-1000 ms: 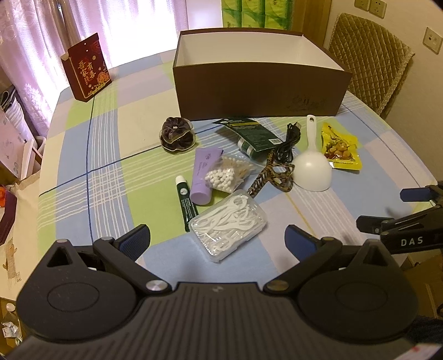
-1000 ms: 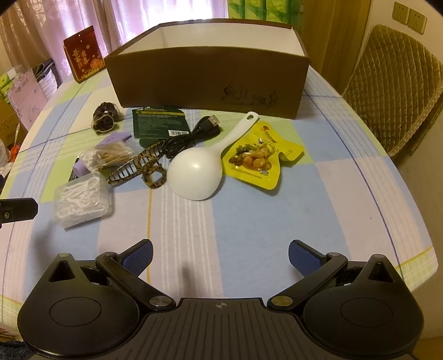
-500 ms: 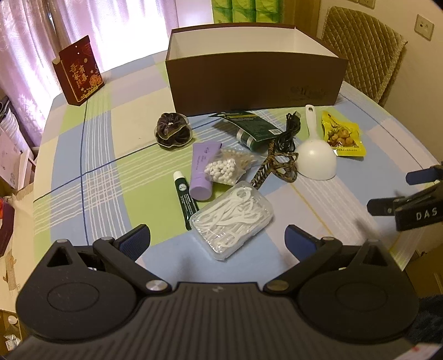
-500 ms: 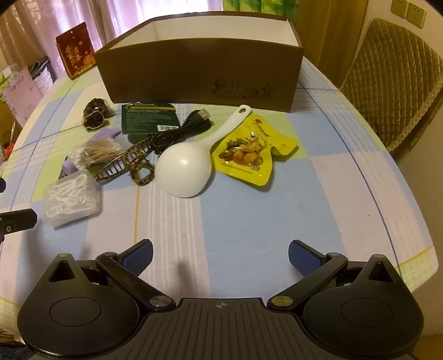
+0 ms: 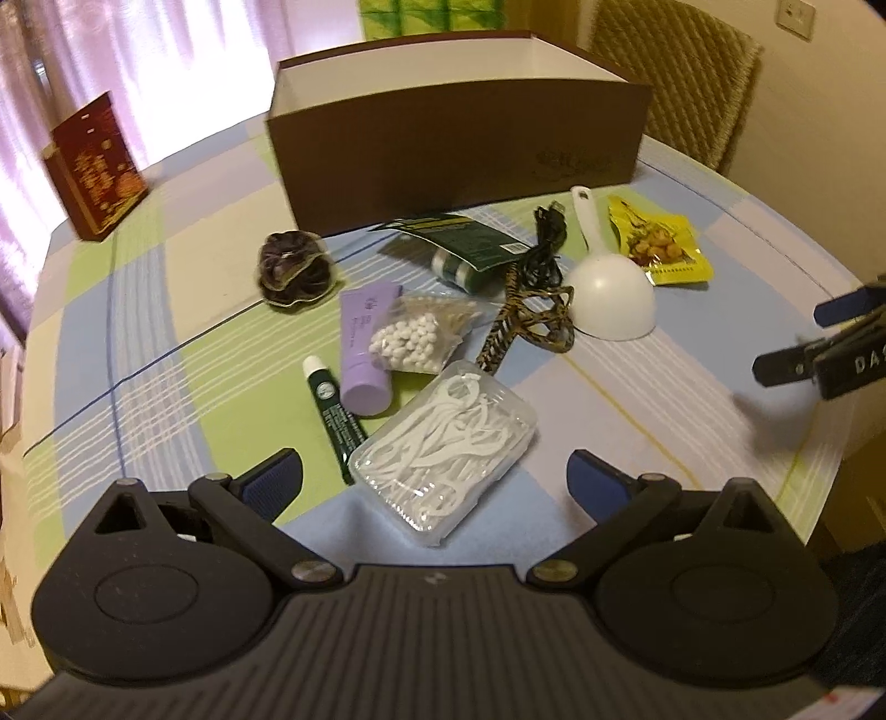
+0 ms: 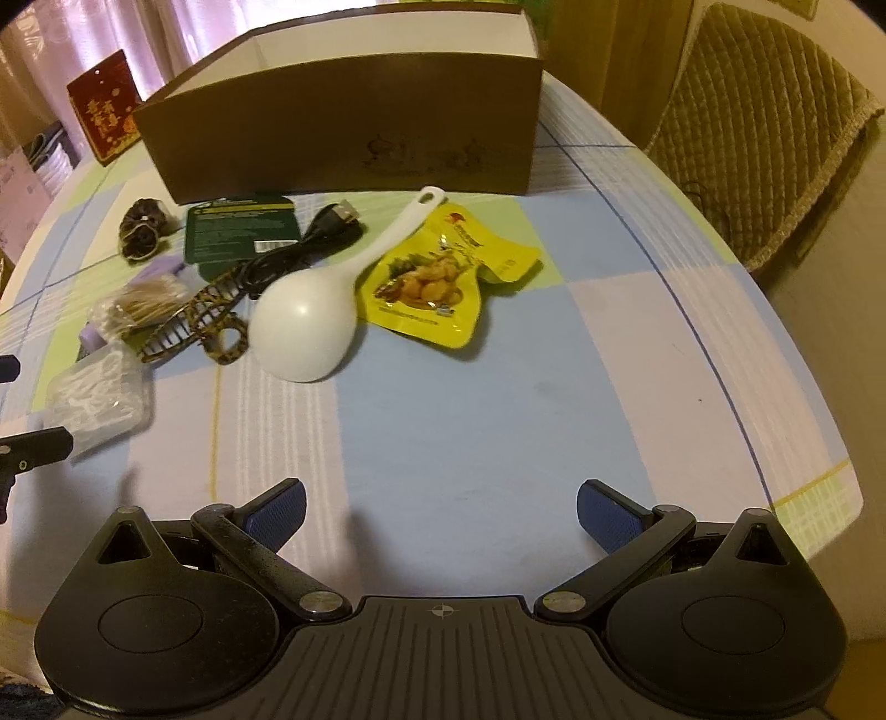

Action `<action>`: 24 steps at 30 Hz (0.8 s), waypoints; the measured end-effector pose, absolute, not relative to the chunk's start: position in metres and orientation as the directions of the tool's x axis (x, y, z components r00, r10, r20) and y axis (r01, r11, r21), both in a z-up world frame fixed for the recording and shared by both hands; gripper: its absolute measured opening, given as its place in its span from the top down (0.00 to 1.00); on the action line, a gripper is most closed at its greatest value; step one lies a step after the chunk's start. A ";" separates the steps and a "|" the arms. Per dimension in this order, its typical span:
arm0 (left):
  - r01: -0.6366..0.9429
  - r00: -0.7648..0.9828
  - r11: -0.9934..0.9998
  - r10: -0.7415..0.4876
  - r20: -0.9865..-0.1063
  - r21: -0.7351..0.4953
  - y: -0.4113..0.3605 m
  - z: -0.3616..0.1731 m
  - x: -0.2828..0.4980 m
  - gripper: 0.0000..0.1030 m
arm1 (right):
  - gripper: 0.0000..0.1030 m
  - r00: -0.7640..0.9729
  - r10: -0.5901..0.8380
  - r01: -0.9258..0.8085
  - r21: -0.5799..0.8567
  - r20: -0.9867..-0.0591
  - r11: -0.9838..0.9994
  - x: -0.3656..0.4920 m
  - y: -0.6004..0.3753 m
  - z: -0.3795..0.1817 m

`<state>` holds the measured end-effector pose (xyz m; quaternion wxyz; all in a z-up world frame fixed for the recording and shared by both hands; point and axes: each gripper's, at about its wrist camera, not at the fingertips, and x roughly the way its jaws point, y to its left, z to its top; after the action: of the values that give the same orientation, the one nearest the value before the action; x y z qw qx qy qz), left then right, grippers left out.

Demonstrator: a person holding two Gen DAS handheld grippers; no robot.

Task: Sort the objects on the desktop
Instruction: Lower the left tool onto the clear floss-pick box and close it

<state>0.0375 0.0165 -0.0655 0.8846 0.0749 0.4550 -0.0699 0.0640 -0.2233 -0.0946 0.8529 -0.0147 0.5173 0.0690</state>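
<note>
— What sort of place is this?

— A home, a dining or living room by the look of it. There is a round table under a pastel checked cloth (image 6: 498,421), with sheer pink curtains (image 5: 83,83) over a bright window behind it.

— Anything else?

— A chair with a quilted beige cover (image 6: 764,127), a white wall socket (image 5: 796,19), and a red box with gold Chinese characters (image 5: 94,166).

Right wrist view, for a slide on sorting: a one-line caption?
Open right gripper faces white scoop, yellow snack pouch and brown box.
</note>
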 end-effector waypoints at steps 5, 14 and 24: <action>0.248 0.557 0.966 -0.083 -0.826 0.071 0.020 -0.075 0.052 0.05 | 0.02 0.451 0.092 -0.124 0.040 -0.888 0.991 0.068 -0.227 -0.096; 0.315 0.506 0.948 -0.134 -0.852 0.038 0.016 -0.090 0.073 0.19 | 0.02 0.440 0.084 -0.118 0.035 -0.894 0.992 0.077 -0.233 -0.099; 0.298 0.441 0.954 -0.174 -0.880 -0.039 0.007 -0.098 0.075 0.49 | 0.02 0.426 0.084 -0.116 0.038 -0.901 0.992 0.087 -0.240 -0.103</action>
<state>0.0754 0.0074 -0.0984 0.8467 0.0608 0.5099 -0.1395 0.0870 -0.2400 -0.1034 0.8444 -0.0151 0.5322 0.0594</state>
